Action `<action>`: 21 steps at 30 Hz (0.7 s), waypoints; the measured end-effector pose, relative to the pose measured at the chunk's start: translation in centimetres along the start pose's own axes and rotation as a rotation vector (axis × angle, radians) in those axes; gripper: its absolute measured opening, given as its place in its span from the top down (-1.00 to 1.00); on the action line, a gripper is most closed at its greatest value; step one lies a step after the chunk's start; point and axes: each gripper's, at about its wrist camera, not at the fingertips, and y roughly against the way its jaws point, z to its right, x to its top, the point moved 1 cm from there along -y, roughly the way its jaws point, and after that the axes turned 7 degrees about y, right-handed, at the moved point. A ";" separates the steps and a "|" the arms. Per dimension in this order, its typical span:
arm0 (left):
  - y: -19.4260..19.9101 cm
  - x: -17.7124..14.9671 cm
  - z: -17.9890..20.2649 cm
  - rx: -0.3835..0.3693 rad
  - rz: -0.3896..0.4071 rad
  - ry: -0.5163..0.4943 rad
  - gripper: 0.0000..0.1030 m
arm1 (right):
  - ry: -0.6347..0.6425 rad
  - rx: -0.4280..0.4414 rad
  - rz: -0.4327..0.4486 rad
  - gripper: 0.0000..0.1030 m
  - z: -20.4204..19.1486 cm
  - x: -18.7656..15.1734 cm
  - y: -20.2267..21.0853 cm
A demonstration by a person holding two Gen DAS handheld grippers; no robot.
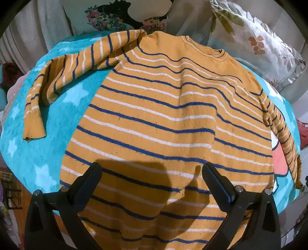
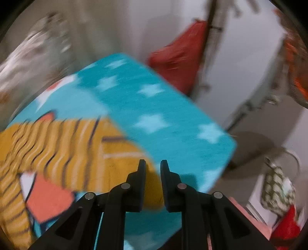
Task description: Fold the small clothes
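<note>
A small orange sweater [image 1: 154, 119] with blue and white stripes lies spread flat on a turquoise star-patterned blanket [image 1: 48, 153]. Its left sleeve [image 1: 63, 77] bends out to the left; its right sleeve [image 1: 283, 130] runs down the right side. My left gripper [image 1: 152, 169] is open, hovering above the sweater's lower body. In the blurred right wrist view, my right gripper [image 2: 153, 165] has its jaws close together around a fold of the sweater's orange hem [image 2: 152, 184] at the corner. The striped sweater body [image 2: 57, 142] lies to its left.
Floral pillows [image 1: 256, 42] and a printed cushion [image 1: 119, 17] lie behind the blanket. The blanket's corner [image 2: 221, 142] drops off to the floor at the right. A red bag [image 2: 179, 55] and a patterned bag [image 2: 279, 186] stand beyond the edge.
</note>
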 end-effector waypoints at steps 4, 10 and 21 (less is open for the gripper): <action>-0.4 -0.2 0.3 -0.001 -0.009 -0.003 -1.00 | -0.065 0.079 0.066 -0.13 0.5 0.4 2.2; -1.1 -0.6 1.4 -0.005 -0.022 -0.020 -1.00 | 0.120 0.405 0.096 -0.48 -6.6 -0.7 5.3; -0.8 -1.6 1.0 0.014 -0.019 -0.035 -1.00 | 0.716 0.723 -0.094 -0.15 -26.4 -11.2 9.3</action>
